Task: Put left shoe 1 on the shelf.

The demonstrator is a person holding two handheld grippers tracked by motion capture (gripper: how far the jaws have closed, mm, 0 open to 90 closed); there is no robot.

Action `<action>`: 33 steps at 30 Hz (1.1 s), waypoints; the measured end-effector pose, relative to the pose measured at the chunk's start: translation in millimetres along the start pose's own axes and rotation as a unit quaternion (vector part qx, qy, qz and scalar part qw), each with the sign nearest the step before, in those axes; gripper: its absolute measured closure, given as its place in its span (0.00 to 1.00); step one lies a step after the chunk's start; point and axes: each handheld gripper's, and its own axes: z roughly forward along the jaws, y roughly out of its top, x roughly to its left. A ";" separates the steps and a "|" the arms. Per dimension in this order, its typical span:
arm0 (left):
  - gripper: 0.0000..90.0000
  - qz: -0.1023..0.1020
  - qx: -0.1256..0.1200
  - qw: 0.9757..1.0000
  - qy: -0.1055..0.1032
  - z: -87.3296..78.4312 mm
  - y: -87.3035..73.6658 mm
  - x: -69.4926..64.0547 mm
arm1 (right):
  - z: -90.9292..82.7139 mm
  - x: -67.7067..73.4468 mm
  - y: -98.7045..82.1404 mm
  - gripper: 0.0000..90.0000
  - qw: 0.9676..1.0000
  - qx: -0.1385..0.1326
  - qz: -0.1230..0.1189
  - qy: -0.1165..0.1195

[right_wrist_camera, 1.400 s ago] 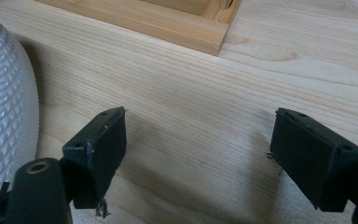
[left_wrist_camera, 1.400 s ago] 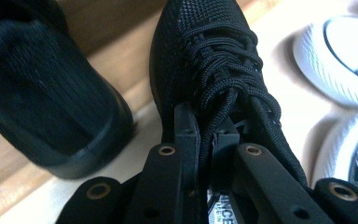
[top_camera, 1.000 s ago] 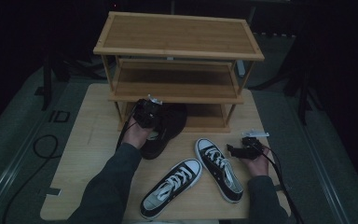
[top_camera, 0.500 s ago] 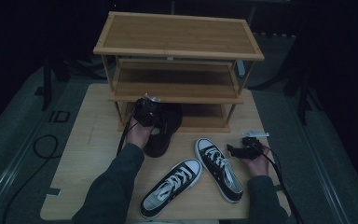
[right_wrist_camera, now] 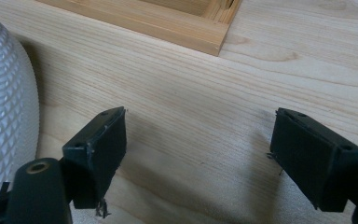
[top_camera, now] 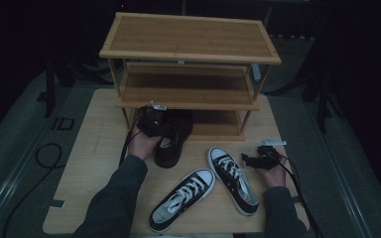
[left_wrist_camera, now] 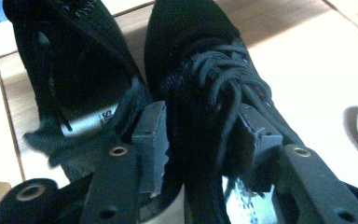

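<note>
Black shoe point(top_camera: 171, 141) toe hidden under rack point(top_camera: 188, 59).

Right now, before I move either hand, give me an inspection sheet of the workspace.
Surface: wooden table top, bare at the left side.
Job's things: black shoe lies with its toe under the rack's bottom shelf and its heel on the table; a second black shoe lies beside it.
Clutter: two black-and-white sneakers on the table near the person.
Grippers: left gripper jaws have just been opening and straddle the laced black shoe; right gripper open over bare wood, holding nothing.
Cables: one trails from each gripper; a loose black cable lies on the floor at left.
Surroundings: three-tier bamboo shoe rack, top two shelves bare; dark room.
</note>
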 end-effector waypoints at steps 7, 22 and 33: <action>0.64 0.013 -0.015 1.000 -0.008 -25.9 -9.5 4.4 | 0.0 0.0 0.0 0.20 1.000 0.000 0.000 0.000; 1.00 0.026 -0.017 0.999 -0.030 -59.9 -39.9 7.7 | 0.0 0.2 0.0 0.20 1.000 0.000 0.001 0.000; 1.00 0.026 0.011 0.998 -0.050 -48.4 -74.6 -1.1 | 0.0 0.0 0.0 0.20 1.000 0.000 -0.001 0.000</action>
